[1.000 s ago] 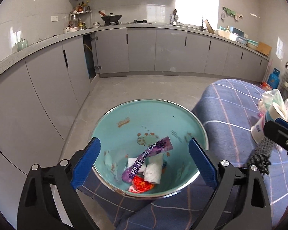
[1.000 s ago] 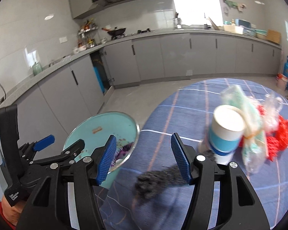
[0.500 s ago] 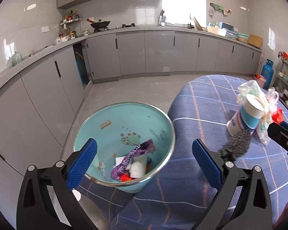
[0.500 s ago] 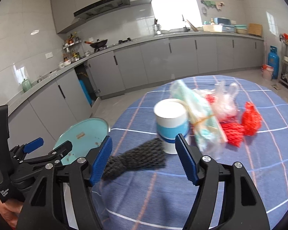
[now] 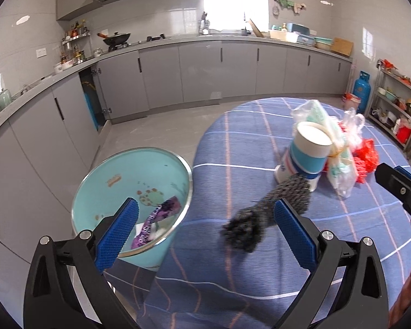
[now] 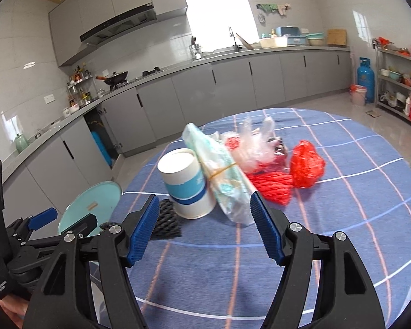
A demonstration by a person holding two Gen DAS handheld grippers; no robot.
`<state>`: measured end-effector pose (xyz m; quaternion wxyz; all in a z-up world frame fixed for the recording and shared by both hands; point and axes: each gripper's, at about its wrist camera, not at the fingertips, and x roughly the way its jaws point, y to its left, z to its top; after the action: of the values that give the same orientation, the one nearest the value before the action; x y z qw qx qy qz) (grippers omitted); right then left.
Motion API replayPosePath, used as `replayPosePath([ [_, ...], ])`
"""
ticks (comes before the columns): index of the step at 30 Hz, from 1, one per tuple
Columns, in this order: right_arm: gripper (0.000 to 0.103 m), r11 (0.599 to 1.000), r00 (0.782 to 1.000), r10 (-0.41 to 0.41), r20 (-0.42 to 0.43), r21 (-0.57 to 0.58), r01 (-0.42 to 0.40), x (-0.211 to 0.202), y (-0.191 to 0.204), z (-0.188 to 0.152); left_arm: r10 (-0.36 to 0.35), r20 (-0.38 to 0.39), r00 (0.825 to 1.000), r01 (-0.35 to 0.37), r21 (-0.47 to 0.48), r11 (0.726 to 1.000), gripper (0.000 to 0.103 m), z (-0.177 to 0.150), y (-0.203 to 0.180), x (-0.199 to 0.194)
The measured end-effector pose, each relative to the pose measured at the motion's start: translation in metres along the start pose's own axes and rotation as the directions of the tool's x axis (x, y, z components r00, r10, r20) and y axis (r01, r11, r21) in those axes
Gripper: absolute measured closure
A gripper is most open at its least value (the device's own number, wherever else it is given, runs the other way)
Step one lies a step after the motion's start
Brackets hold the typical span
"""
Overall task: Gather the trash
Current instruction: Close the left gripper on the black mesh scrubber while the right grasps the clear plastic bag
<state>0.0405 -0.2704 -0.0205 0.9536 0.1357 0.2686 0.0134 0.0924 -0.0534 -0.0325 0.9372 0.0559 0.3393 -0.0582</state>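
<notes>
- Left wrist view: left claw (image 5: 204,226) spread wide, nothing between the pads, hanging over the tabletop (image 5: 260,268) edge with the bin (image 5: 134,189) at its left pad.
- Bin parked on the floor tight against the tabletop rim, mouth open and below cloth level; likely so trash can be dropped straight off the edge. Purple wrapper (image 5: 157,216) and white scraps already inside.
- Dark mesh sleeve (image 5: 265,213) lying flat near that edge, far end touching the paper cup (image 5: 305,153); nearest loose piece to the bin.
- Right wrist view: right claw (image 6: 204,226) also spread, empty, lined up toward the cup and the banded plastic packet (image 6: 219,170) leaning on it.
- Red net (image 6: 271,186), red bag (image 6: 307,164) and clear bag (image 6: 253,145) bunched behind, touching one another; tight cluster, little gap for a pad between them.
- Bare cloth in front of and to the right of the pile, room for approach.
- Both claws close together on the left side; collision risk when crossing to the bin.
</notes>
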Motion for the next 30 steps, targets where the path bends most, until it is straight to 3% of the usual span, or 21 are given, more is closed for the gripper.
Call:
replayPosePath([
  [16,0.035,0.996,0.997,-0.073,-0.009,0.047,0.073,-0.005,-0.041,-0.008,-0.118,-0.053,0.992,0.121,0.053,0.991,0.007,-0.008,-0.04,0.013],
  [21,0.036,0.996,0.996,-0.082,-0.022,0.037,0.083,0.0,-0.043,-0.008,-0.133,-0.056,0.989,0.139,0.106,0.985,0.012,-0.003,-0.05,0.022],
  [25,0.046,0.996,0.995,-0.084,-0.045,0.033,0.085,0.008,-0.048,-0.007,-0.139,-0.057,0.989,0.146,0.134,0.98,0.013,0.005,-0.055,0.031],
  [30,0.047,0.996,0.995,-0.084,-0.059,0.019,0.085,0.017,-0.051,-0.003,-0.148,-0.072,0.986,0.157,0.148,0.976,0.013,0.009,-0.056,0.043],
])
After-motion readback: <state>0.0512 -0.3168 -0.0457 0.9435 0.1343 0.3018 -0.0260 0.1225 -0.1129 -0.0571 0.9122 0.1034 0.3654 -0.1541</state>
